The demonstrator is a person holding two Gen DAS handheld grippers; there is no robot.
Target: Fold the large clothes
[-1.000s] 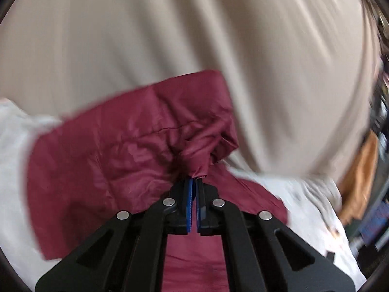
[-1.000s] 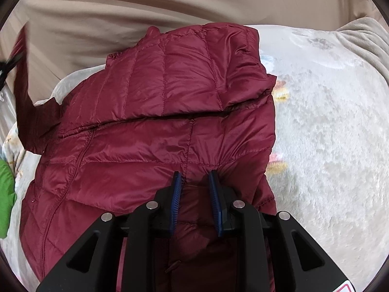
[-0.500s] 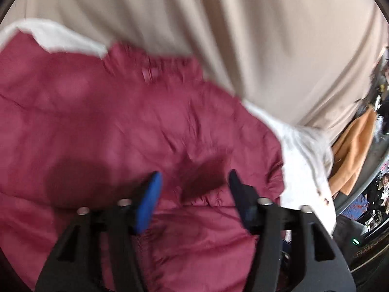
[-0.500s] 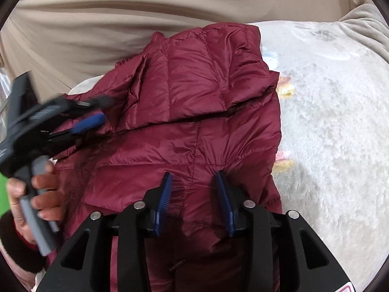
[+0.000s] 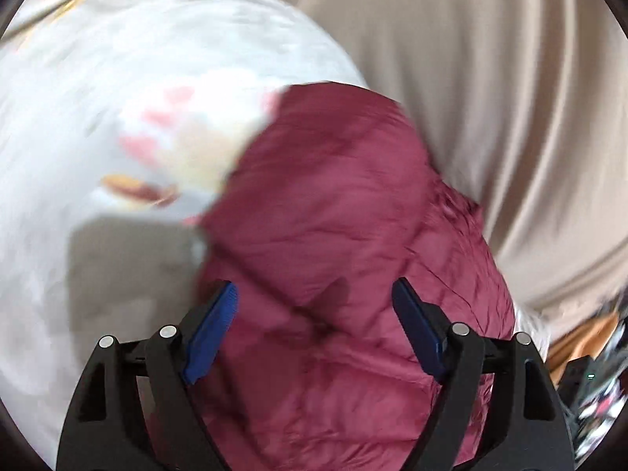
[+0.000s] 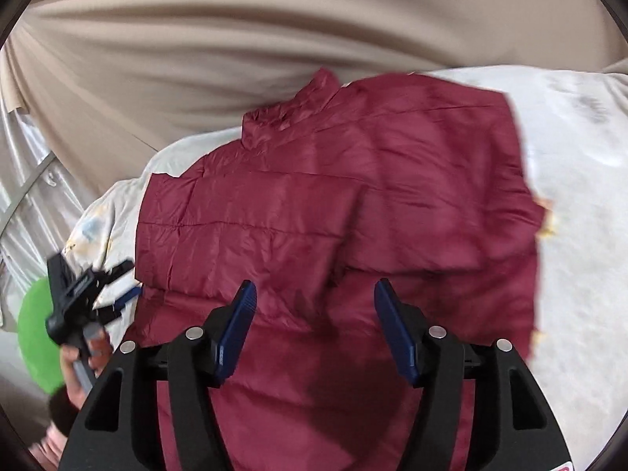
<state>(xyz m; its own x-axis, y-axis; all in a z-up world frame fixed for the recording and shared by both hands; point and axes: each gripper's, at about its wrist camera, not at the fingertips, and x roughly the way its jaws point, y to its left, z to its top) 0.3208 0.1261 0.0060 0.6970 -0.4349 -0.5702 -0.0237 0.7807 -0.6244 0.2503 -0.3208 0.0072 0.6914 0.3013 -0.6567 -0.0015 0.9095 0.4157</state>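
A dark red quilted puffer jacket (image 6: 333, 212) lies spread flat on a pale patterned blanket (image 6: 581, 235), its collar toward the beige curtain. My right gripper (image 6: 314, 329) is open and empty, just above the jacket's near part. My left gripper (image 5: 314, 325) is open and empty over the jacket (image 5: 345, 243) near its edge. The left gripper also shows in the right wrist view (image 6: 94, 290), held in a hand at the jacket's left side.
A beige curtain (image 6: 274, 39) hangs right behind the blanket. The blanket (image 5: 98, 117) with a faint print spreads to the left. A green object (image 6: 35, 337) lies at the far left. Cluttered items (image 5: 588, 373) sit at the right edge.
My left gripper let go of the jacket fabric, opened wide and drew back to the jacket's left side. My right gripper opened wider and pulled back. The jacket now lies flatter.
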